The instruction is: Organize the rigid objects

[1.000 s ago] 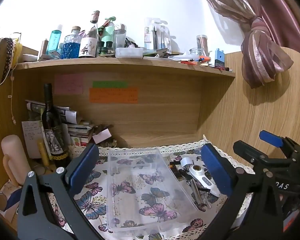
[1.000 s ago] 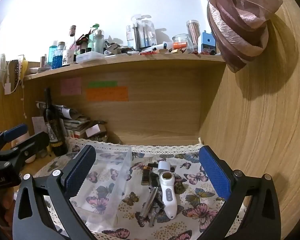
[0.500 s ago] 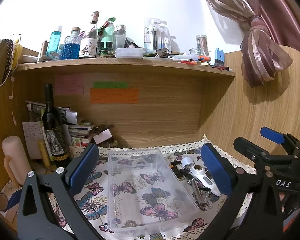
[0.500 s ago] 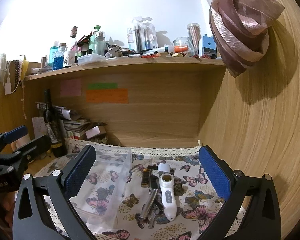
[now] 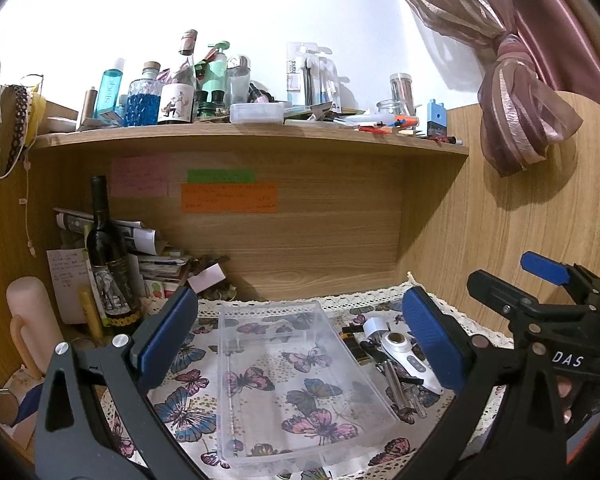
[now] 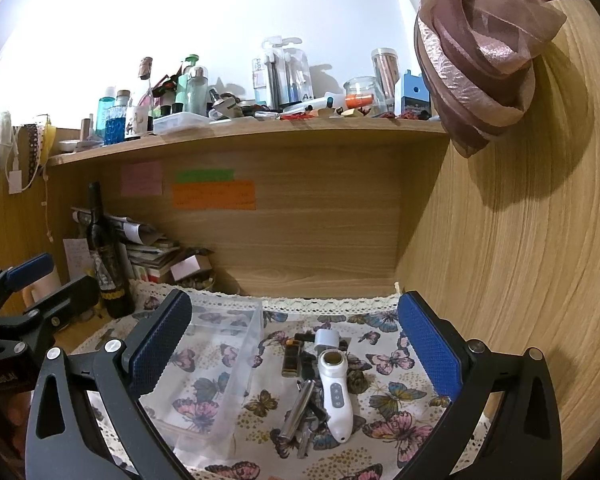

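Approach stage, as we judge it. Our left gripper (image 5: 300, 344) and right gripper (image 6: 292, 344) hang wide open and empty. The small rigid items, perhaps a lighter among them, lie just right of the clear bin (image 5: 296, 376); the white handheld device (image 6: 334, 392) needs grasping next.

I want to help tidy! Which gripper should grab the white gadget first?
Probably the right gripper: the white handheld device lies between its open jaws. The left gripper faces the clear plastic tray.

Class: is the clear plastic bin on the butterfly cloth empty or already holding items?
Empty. Only the cloth's butterflies show through the clear plastic bin; the pile of small items lies beside it.
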The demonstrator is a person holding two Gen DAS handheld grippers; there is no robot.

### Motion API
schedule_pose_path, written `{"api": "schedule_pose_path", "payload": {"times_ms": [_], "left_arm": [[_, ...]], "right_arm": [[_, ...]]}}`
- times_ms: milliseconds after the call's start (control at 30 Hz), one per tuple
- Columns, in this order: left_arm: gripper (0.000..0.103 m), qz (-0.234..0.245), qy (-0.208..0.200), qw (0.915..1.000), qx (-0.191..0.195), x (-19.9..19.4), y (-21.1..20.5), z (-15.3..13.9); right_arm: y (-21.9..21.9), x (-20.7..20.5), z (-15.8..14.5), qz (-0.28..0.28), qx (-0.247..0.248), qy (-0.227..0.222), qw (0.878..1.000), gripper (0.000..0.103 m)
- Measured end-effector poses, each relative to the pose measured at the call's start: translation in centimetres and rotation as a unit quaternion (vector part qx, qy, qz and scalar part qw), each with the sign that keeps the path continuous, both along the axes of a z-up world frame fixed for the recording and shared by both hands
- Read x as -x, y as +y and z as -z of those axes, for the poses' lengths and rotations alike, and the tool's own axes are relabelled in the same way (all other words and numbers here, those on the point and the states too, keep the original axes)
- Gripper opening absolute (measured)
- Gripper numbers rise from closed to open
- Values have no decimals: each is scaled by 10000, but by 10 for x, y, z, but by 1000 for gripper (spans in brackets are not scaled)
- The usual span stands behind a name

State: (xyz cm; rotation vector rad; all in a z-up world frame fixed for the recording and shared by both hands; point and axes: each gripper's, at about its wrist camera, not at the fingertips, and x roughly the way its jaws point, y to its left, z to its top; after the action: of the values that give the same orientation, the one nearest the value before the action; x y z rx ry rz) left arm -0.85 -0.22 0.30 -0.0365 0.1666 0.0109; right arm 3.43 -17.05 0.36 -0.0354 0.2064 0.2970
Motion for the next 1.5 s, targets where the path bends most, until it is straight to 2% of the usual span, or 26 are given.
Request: {"api": "schedule_pose_path", "payload": {"times_ms": [700, 1367, 1400, 1467, 1500], "left_arm": [[103, 18, -7, 10000, -23, -3, 1, 0], [103, 54, 59, 9999, 106, -11, 8, 5], [102, 31, 52, 9999, 117, -11, 9, 5], [89, -132, 51, 9998, 120, -12, 13, 6], [87, -176, 77, 9997, 114, -14, 15, 6]], "right_arm": [[3, -1, 0, -46, 36, 19, 10000, 103], [3, -8, 7, -221, -19, 11, 9998, 103], [3, -10, 8, -221, -10, 19, 9998, 102], [5, -12, 9, -222, 25, 39, 9997, 98], [5, -14, 10, -221, 48, 68, 9997, 94]]}}
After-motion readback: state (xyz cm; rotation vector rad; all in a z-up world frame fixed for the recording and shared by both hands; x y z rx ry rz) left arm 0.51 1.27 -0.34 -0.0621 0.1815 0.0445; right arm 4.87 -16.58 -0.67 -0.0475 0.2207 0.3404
